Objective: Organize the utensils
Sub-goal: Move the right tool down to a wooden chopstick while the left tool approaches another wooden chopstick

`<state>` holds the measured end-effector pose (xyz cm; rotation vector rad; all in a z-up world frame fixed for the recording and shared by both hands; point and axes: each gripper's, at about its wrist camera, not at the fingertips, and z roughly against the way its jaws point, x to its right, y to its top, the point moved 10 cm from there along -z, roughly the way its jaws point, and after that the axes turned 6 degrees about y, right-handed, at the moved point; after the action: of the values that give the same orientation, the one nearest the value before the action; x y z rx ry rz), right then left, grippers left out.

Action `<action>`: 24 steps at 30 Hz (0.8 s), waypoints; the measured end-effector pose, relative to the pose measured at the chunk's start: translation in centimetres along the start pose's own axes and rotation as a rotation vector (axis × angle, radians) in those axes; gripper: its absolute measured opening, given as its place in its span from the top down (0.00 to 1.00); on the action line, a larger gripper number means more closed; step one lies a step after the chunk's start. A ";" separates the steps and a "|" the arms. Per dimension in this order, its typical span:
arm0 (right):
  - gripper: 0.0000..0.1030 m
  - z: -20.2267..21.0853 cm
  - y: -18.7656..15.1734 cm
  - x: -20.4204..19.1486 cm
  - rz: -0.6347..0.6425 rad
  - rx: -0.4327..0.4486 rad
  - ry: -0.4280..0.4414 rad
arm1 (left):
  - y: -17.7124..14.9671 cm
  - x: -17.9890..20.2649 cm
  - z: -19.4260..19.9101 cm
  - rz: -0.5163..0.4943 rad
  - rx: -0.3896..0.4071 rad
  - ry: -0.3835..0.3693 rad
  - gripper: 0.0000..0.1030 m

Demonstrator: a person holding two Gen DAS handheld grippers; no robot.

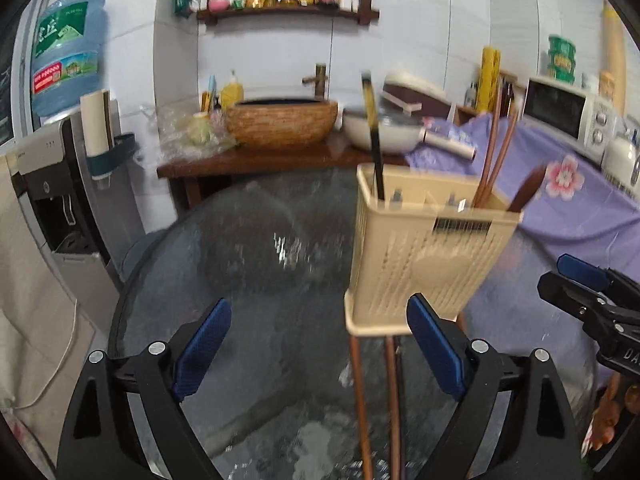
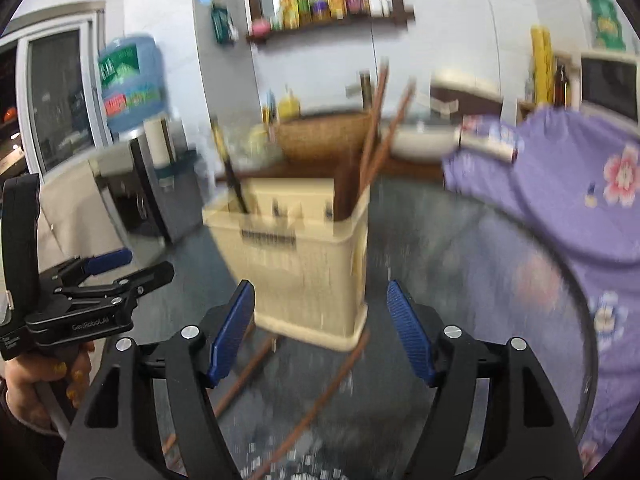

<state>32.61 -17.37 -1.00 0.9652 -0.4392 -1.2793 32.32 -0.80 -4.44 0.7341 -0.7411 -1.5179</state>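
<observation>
A kitchen corner with white tiled walls surrounds a round glass table [image 1: 256,264], beyond which a wooden counter carries a woven-pattern basin [image 1: 282,122] under a brass tap. A blue water jug [image 1: 66,52] on a dispenser bears a green label with Chinese characters, too blurred to read in full. A white microwave [image 1: 568,114] stands to the right above a purple flowered cloth [image 1: 576,200].

On the table stands a cream slotted utensil holder [image 1: 424,248] with a barcode sticker [image 1: 462,225] near its rim. In it are a black-handled utensil [image 1: 374,140], two brown chopsticks [image 1: 496,152] and a dark wooden spoon [image 1: 528,192]. Two more chopsticks [image 1: 376,408] lie on the glass just in front of the holder.

The left gripper [image 1: 318,350] has its blue-padded fingers spread wide, holding nothing, the holder's base just ahead of its right pad. The right gripper [image 2: 322,334] is likewise spread wide and empty, facing the holder. In the right wrist view, the left gripper's body shows white lettering, roughly "GenRobot.AI", though blurred.
</observation>
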 end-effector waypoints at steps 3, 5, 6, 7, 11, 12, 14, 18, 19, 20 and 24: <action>0.33 -1.7 -3.3 0.1 -0.005 -0.096 -0.010 | -2.7 0.1 -1.6 -0.021 -0.068 0.009 0.16; 0.33 -2.4 -5.0 0.1 -0.004 -0.135 -0.015 | -4.1 0.2 -2.3 -0.031 -0.102 0.004 0.17; 0.33 -2.8 -5.7 0.1 -0.006 -0.155 -0.017 | -4.8 0.2 -2.7 -0.036 -0.118 0.004 0.18; 0.33 -3.2 -6.4 0.1 -0.009 -0.175 -0.021 | -5.4 0.3 -2.9 -0.041 -0.132 0.003 0.19; 0.33 -4.3 -7.8 0.5 -0.018 -0.221 -0.035 | -6.9 0.8 -3.9 -0.067 -0.178 -0.008 0.27; 0.33 -4.5 -7.9 0.6 -0.017 -0.228 -0.041 | -7.1 1.0 -4.1 -0.073 -0.184 -0.008 0.29; 0.33 -4.9 -8.4 0.7 -0.017 -0.245 -0.047 | -7.6 1.2 -4.4 -0.089 -0.199 -0.004 0.31; 0.35 -5.5 -8.7 0.5 -0.006 -0.270 -0.056 | -8.3 1.9 -5.3 -0.108 -0.226 -0.007 0.39; 0.36 -5.7 -8.7 0.5 -0.004 -0.273 -0.060 | -8.4 1.9 -5.5 -0.107 -0.231 -0.008 0.40; 0.37 -5.8 -8.6 0.5 -0.003 -0.277 -0.062 | -8.5 1.9 -5.7 -0.106 -0.236 -0.009 0.42; 0.40 -6.5 -8.6 0.7 0.004 -0.304 -0.086 | -8.7 2.3 -6.3 -0.101 -0.253 -0.021 0.46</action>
<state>32.54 -15.58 -11.70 0.6557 -0.3013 -1.3421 32.09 -2.75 -15.19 0.5725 -0.5217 -1.6766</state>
